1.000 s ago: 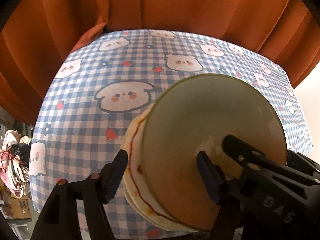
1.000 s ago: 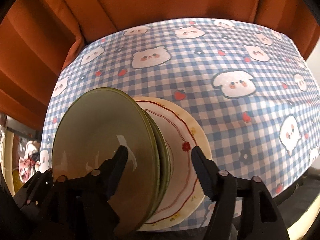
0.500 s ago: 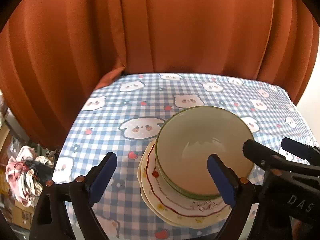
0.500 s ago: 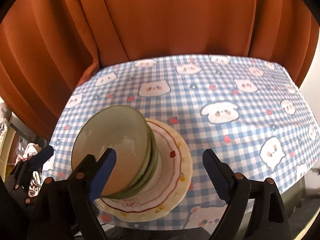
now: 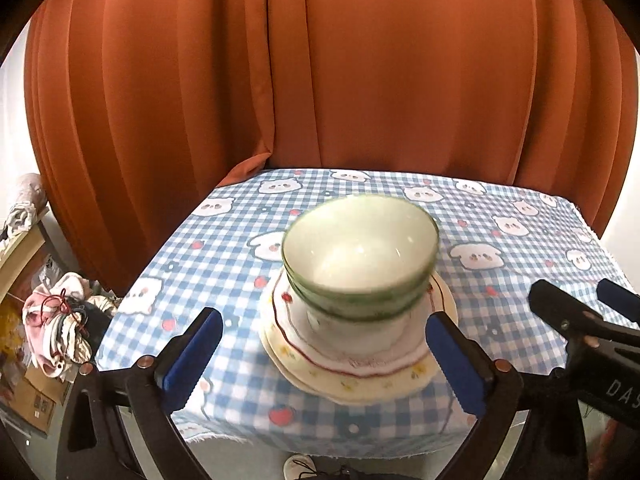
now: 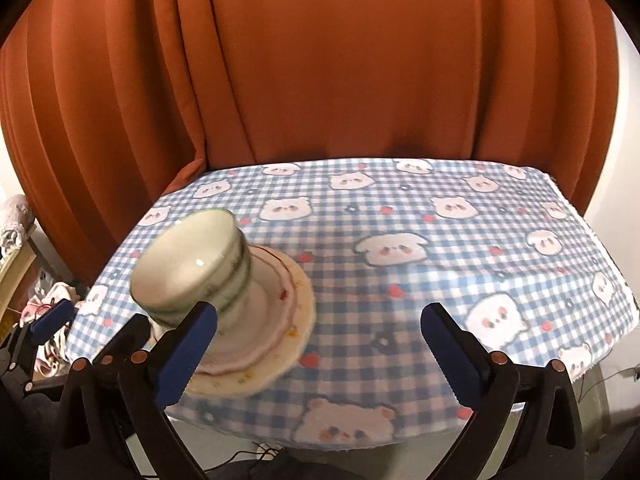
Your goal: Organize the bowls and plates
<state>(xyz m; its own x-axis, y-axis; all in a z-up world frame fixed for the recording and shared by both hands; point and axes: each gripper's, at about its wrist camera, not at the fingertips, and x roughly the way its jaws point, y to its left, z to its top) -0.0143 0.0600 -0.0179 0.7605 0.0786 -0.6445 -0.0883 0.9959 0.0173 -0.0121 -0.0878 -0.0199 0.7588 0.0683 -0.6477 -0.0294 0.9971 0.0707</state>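
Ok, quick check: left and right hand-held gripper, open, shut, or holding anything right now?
Left hand-held gripper: jaws opening, empty; stacked bowls sit beyond them.
Right hand-held gripper: jaws opening, empty, over the tablecloth.

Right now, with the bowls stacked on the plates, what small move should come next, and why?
Probably just draw both grippers clear. The bowls sit nested on the plates, and the left gripper and right gripper are opening with nothing between them.

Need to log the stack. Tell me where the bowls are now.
The bowls sit stacked on the plates, near the tablecloth's front edge, left of centre in the right wrist view.
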